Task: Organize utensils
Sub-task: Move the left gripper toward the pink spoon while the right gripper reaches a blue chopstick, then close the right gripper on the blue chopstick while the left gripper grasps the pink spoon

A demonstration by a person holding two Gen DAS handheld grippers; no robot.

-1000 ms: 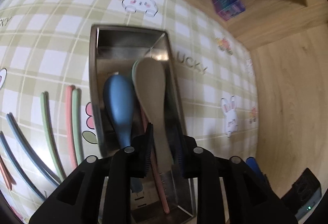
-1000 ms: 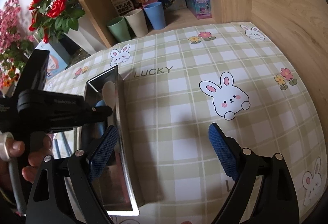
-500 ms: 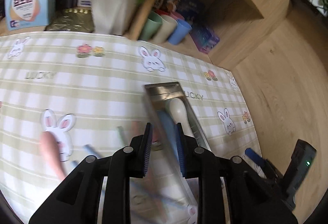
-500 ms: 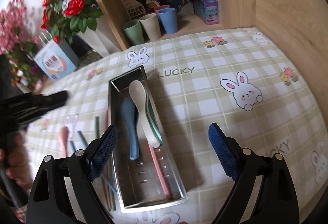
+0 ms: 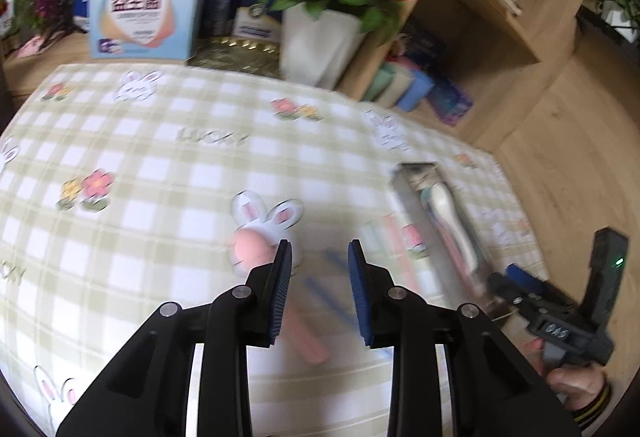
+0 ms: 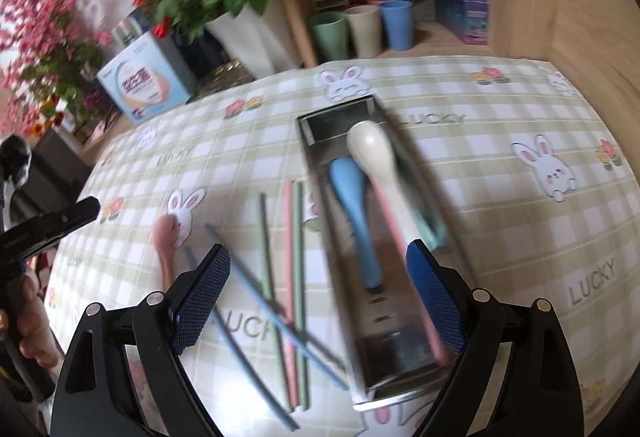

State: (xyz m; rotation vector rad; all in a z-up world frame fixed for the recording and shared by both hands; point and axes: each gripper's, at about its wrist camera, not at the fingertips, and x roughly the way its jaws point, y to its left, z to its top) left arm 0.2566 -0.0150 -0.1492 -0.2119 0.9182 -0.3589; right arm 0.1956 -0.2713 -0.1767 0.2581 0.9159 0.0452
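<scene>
Left gripper (image 5: pixel 318 291) empty above the pink spoon (image 5: pixel 256 251), jaws just opening, evidently lining up a pick. Right gripper (image 6: pixel 318 303) spread wide, holding nothing, straddling the steel tray (image 6: pixel 394 353) at 1 o'clock, probably standing by. Blue spoon (image 6: pixel 354 205) and cream spoon (image 6: pixel 378 157) already binned; chopsticks (image 6: pixel 294 257) loose at 11 o'clock.

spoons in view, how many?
3 clearly: cream spoon and blue spoon in the metal tray, pink spoon loose on the tablecloth left of the chopsticks. A green utensil lies partly hidden under the cream one.
</scene>
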